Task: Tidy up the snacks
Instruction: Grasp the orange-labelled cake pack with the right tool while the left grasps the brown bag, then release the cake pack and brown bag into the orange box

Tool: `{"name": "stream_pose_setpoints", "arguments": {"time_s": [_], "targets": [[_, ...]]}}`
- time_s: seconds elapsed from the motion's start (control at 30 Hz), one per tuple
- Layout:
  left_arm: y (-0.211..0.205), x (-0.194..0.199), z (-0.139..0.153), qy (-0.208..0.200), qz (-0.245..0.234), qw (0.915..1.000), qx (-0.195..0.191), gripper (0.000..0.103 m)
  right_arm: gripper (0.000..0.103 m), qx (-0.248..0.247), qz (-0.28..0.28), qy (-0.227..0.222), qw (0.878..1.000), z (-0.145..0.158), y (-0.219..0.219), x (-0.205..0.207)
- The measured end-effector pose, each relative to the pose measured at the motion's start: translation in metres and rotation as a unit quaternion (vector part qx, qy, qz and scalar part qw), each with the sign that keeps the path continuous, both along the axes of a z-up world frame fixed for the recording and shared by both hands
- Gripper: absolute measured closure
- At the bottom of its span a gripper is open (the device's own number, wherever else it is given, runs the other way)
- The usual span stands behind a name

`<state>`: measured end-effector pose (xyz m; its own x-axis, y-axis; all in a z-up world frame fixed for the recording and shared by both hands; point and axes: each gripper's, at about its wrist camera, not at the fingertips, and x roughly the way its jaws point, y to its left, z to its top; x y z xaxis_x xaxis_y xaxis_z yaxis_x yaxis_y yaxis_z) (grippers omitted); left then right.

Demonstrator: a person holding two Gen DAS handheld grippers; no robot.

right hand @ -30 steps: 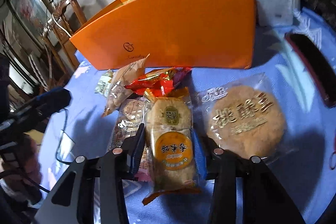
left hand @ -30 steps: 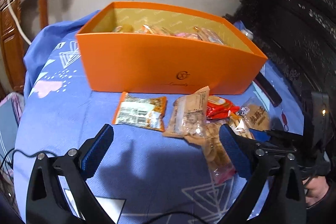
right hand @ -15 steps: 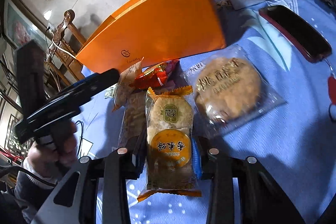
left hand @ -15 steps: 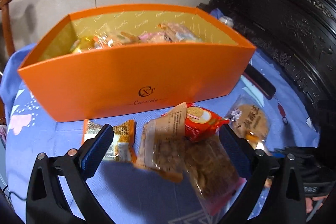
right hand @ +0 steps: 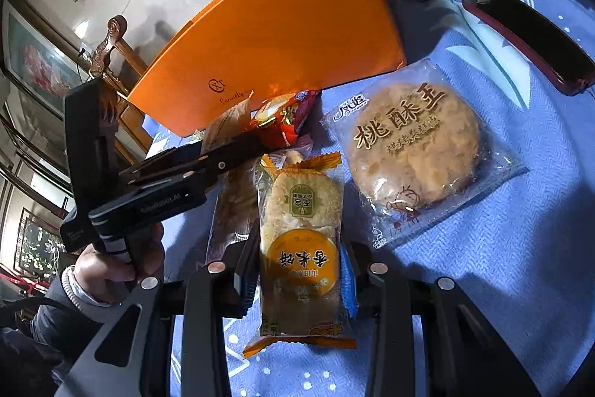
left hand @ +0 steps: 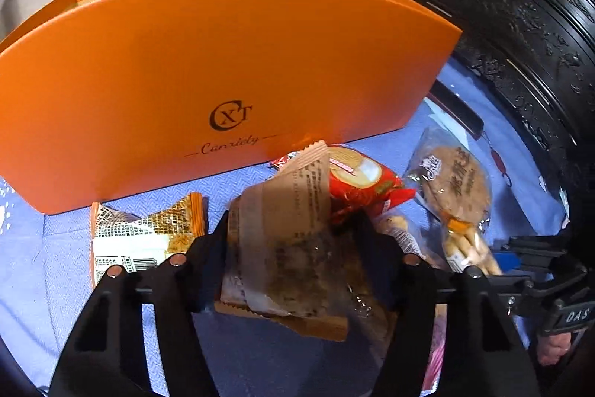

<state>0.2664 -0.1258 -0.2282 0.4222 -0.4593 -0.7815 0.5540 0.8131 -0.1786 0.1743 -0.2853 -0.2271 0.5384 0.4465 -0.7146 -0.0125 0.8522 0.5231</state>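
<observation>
Left tool (left hand: pixel 293 244) closing, brown-paper snack pack (left hand: pixel 282 240) between its fingers at frame centre; can't tell if the pads press it yet. Right tool (right hand: pixel 297 270) clamped on the rice-cracker pack (right hand: pixel 301 240), lower centre of its view. Orange box (left hand: pixel 223 62) fills the upper half behind the pile. Red pack (left hand: pixel 360 181) and round walnut cookie (right hand: pixel 416 144) lie on the blue-clothed counter (right hand: pixel 520 248), right of centre. Gold-and-white pack (left hand: pixel 145 233) sits left.

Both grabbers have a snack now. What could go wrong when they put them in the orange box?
The left gripper, closing round the brown packet, might drag along the red packet lying against it. The right gripper squeezes the rice crackers, which could crack. The orange box has a tall wall to clear.
</observation>
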Motion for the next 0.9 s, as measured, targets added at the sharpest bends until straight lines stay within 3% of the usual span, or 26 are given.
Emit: {"name": "stream_pose_setpoints", "arguments": {"time_s": [0.13,0.3,0.63,0.9], "targets": [[0.004,-0.005,0.001,-0.001,-0.001,0.9999,-0.013,0.056,0.067,-0.005,-0.002,-0.003,1.000,0.001,-0.001,-0.002],[0.008,-0.014,0.006,-0.011,0.011,0.9998,-0.011,0.061,0.067,-0.008,-0.005,-0.016,1.000,0.009,0.001,-0.008],[0.033,-0.046,0.038,-0.030,0.027,0.9987,-0.029,0.061,0.067,-0.021,-0.006,-0.062,0.998,0.039,0.001,-0.030],[0.060,-0.079,0.093,-0.083,0.031,0.9952,-0.041,0.061,0.067,-0.029,0.005,-0.103,0.994,0.072,0.013,-0.040]]}}
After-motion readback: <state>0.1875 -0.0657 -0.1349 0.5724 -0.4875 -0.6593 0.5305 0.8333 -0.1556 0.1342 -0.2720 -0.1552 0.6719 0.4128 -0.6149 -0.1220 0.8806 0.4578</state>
